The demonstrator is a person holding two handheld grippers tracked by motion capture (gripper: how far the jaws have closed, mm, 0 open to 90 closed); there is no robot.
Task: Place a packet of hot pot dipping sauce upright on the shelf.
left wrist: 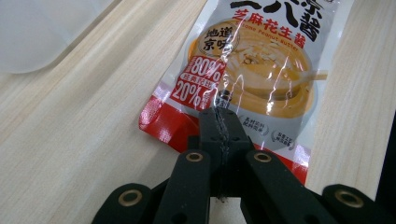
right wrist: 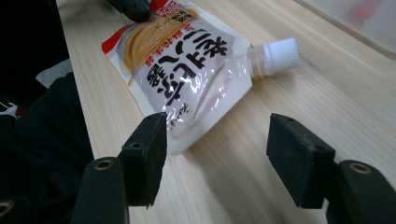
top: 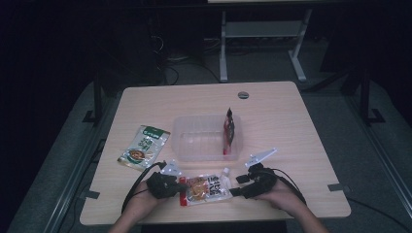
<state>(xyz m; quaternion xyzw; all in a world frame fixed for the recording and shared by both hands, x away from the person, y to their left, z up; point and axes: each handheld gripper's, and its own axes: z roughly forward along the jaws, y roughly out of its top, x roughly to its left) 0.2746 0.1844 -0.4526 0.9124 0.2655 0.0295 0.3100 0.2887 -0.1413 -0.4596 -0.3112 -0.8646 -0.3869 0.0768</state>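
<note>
A sauce pouch [top: 206, 188] with a red bottom edge and a white screw cap [top: 225, 172] lies flat near the table's front edge. My left gripper [top: 181, 186] has its jaws pressed together at the pouch's red bottom edge; in the left gripper view the closed tips [left wrist: 219, 125] overlap the pouch [left wrist: 261, 70]. My right gripper [top: 237, 185] stands open just right of the pouch. In the right gripper view its jaws [right wrist: 217, 135] are spread wide, with a corner of the pouch [right wrist: 187, 60] beside the left jaw and the cap [right wrist: 275, 56] pointing right.
A clear plastic container [top: 194, 145] sits mid-table with a red pouch [top: 229, 131] standing against its right wall. A green pouch [top: 144, 145] lies to the container's left. A round grommet [top: 243, 95] is at the table's back.
</note>
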